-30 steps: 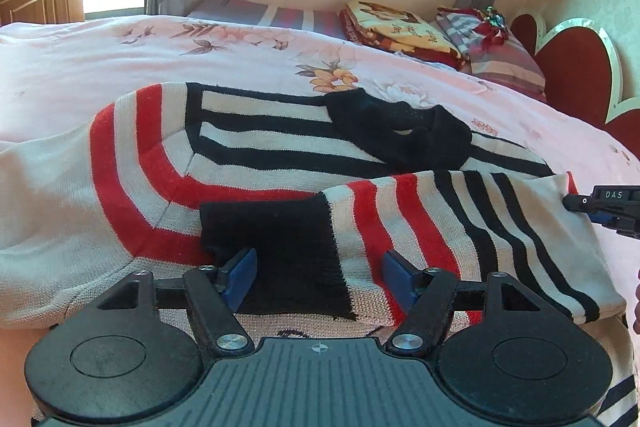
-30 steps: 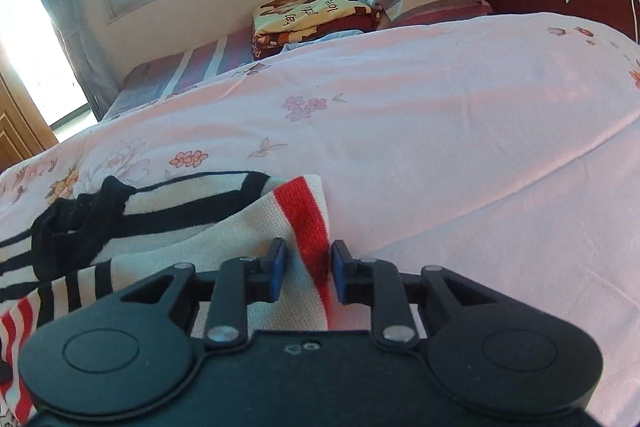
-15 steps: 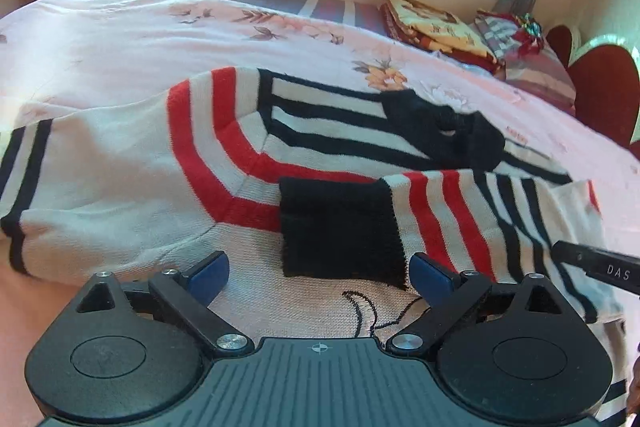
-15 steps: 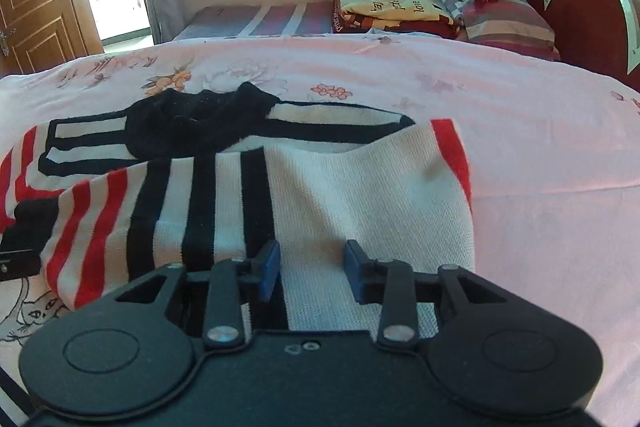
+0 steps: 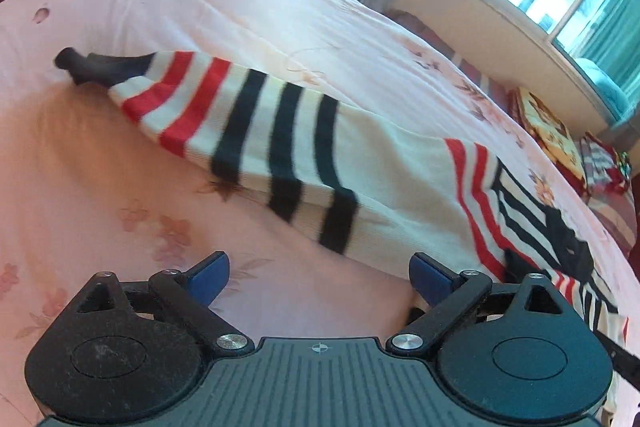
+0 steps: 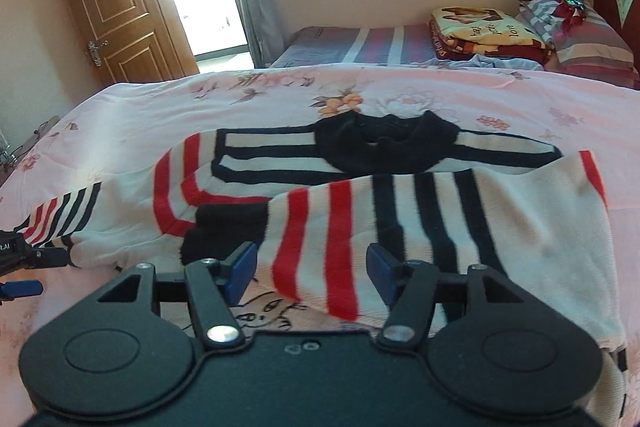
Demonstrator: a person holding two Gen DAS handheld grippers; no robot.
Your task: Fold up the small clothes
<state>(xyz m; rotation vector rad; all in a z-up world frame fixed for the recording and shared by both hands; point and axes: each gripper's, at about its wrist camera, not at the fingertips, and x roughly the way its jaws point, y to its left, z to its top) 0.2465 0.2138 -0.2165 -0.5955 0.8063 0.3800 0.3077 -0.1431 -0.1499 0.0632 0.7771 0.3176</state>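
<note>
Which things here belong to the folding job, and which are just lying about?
Job:
- sweater, one sleeve folded across it, the other sleeve still stretched out
- left tool, open over the sheet
- right tool, jaws just opening, nothing gripped

Lying about:
- blanket
- pillow
- bed sheet
- door

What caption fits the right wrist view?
Open right tool over a striped sweater, one sleeve folded across, on a pink floral bedspread.

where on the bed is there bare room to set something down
Bare pink floral sheet lies between the striped knit sweater's black collar and the folded blankets, and beside the outstretched sleeve. The middle is crowded by the sweater.
</note>
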